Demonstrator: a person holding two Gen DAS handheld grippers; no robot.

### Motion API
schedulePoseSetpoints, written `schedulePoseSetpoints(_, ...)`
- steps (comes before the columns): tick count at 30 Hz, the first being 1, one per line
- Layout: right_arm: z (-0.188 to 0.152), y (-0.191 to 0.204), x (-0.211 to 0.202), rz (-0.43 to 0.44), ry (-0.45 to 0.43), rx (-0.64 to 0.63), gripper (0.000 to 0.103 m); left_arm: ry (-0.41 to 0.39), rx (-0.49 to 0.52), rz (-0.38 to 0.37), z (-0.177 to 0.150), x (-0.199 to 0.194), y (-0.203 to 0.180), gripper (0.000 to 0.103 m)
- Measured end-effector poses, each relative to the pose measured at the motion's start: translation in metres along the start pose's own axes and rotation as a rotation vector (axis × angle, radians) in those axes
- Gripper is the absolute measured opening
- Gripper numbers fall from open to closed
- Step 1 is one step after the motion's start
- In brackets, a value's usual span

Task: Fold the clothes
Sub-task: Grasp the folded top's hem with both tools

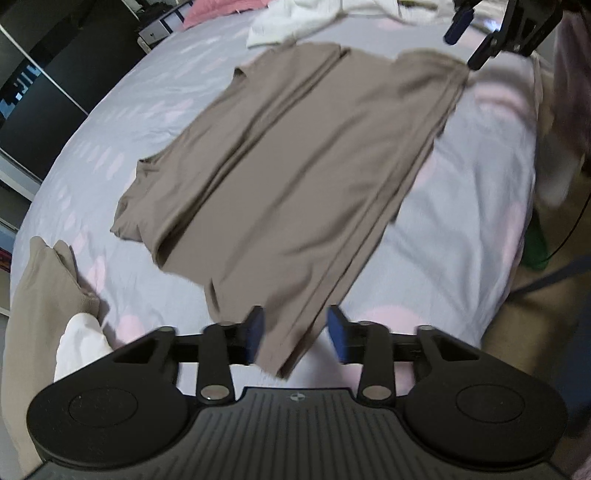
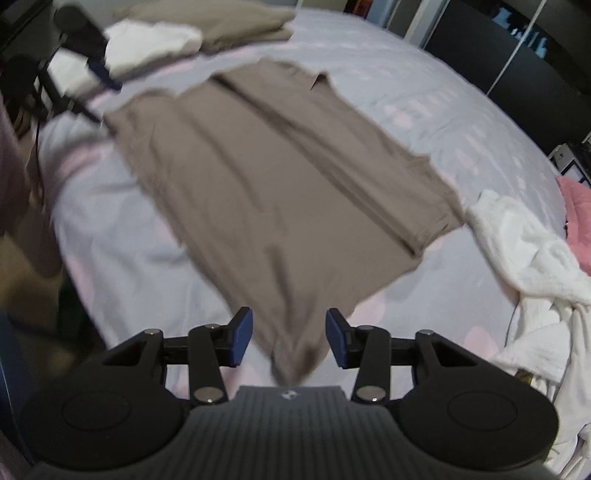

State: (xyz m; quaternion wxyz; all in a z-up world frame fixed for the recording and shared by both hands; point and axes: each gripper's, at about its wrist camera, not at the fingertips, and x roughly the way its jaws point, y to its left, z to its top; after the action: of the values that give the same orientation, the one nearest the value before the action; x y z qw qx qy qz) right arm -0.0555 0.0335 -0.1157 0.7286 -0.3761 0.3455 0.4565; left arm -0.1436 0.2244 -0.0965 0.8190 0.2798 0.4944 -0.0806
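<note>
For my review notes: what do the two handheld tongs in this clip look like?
Both match. The left tongs and right tongs each have a matte black body with a ribbed dark grey centre plate carrying a small round emblem, two round black discs at the sides, black linkage arms with silver pivot pins, and dark blue flat finger pads. No sleeves are clearly visible.

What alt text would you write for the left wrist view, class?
A taupe garment, its sides folded lengthwise, lies on a lilac bedsheet, one corner between the open blue pads of the left claw. The right claw hangs open at its far corner, beside white laundry.
</note>
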Motion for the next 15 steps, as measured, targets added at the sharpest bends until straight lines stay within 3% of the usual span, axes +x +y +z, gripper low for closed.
schedulePoseSetpoints(3, -0.011, 0.008, 0.010, -0.008, 0.025, -0.042, 0.021, 0.019, 0.049, 0.026, -0.005, 0.010, -0.006, 0.030)
schedulePoseSetpoints(12, -0.011, 0.030, 0.024, -0.040, -0.012, -0.193, 0.020, 0.066, 0.198, 0.098, -0.011, 0.038, -0.026, 0.029)
schedulePoseSetpoints(15, -0.009, 0.032, 0.038, -0.042, 0.001, -0.210, 0.021, 0.071, 0.201, 0.090, -0.012, 0.042, -0.026, 0.017)
